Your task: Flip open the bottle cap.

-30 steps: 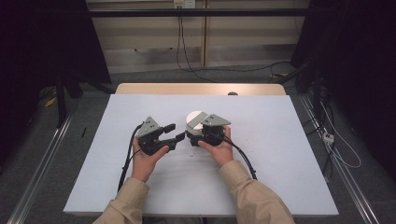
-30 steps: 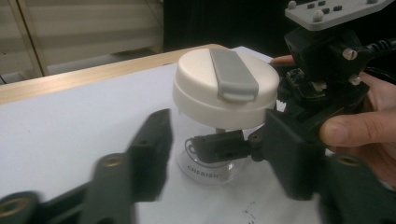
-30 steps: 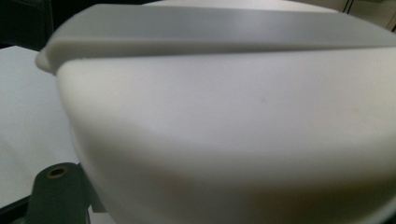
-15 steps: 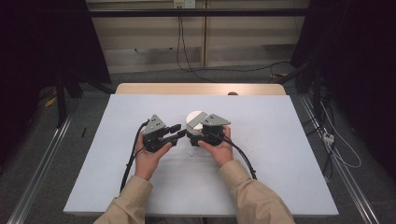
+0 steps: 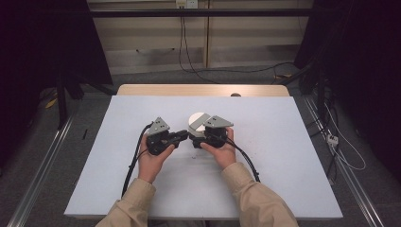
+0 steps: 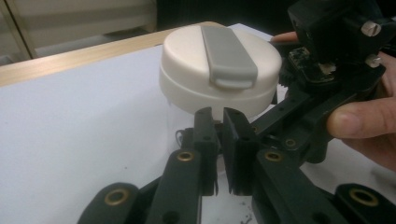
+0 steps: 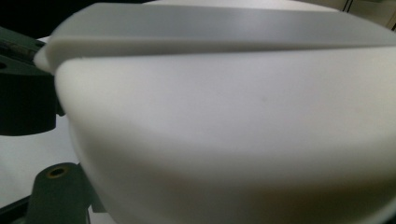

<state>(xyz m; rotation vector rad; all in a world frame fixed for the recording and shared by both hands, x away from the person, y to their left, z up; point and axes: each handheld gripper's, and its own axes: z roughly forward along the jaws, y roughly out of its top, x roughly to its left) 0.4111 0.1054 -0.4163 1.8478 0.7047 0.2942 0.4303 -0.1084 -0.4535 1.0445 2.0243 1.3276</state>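
Steadying the clear jar with a round white lid and grey flip tab (image 6: 219,70) on the white bench (image 5: 283,142), my right hand-held gripper (image 5: 197,136) clasps it under the lid. I should grip firmly before twisting. My left hand-held gripper (image 6: 223,154), wide a second ago, has just been closing and is nearly shut on nothing, beside the jar.

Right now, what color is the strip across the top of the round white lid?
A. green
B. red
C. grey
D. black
C: in the left gripper view a grey strip runs across the top of the white lid, which sits on a clear container standing on the white table.
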